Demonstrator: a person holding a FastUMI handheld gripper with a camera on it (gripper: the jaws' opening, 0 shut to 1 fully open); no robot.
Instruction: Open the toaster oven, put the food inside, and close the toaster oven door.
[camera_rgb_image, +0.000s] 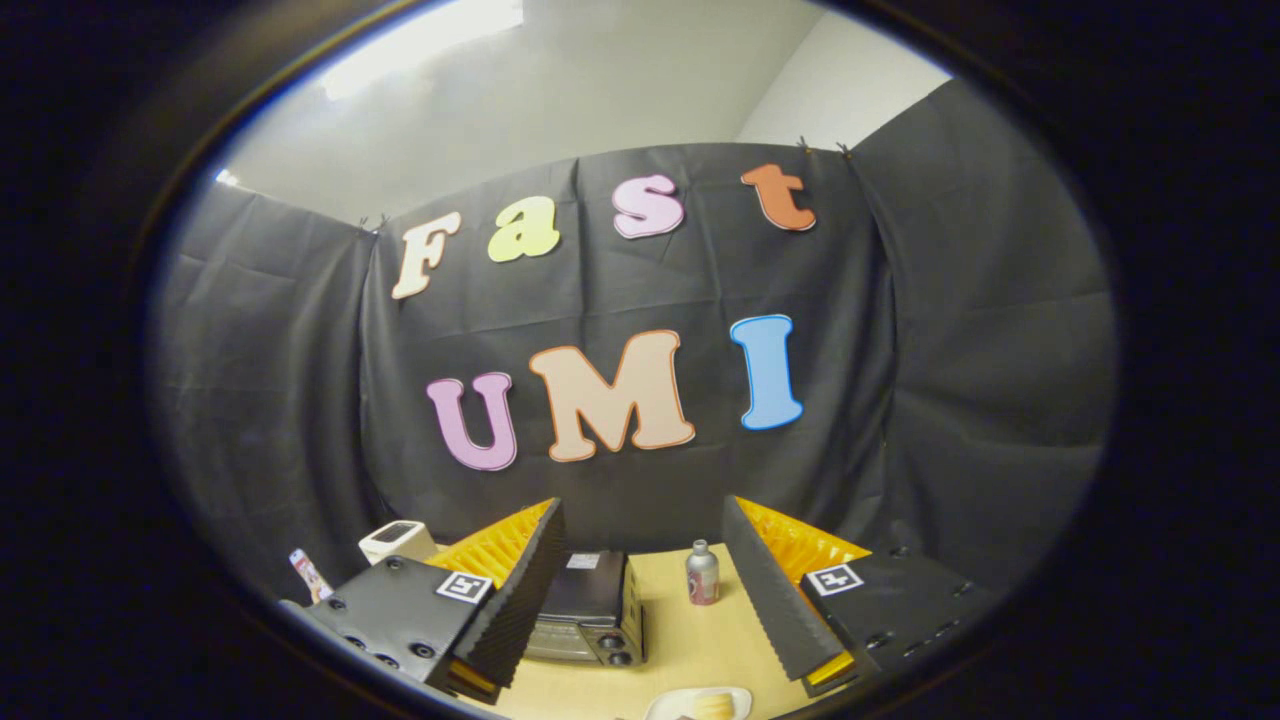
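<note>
Gripper (640, 590): its 2 fingers stand wide apart, holding nothing. Toaster oven (590, 610) sits on the table (700, 640) between them, partly hidden by the left finger; door apparently closed. Food (712, 706) on a plate (668, 708), cut off below. Bottle (702, 573) beyond.

Bore, on a tan table (700, 640), a closed toaster oven (590, 610), a small can (702, 573), a plate (700, 704) of food, a white device (397, 541).

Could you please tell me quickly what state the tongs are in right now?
Tongs: open and holding nothing, fingers spread wide, with the toaster oven and a small bottle on the table beyond them.
</note>
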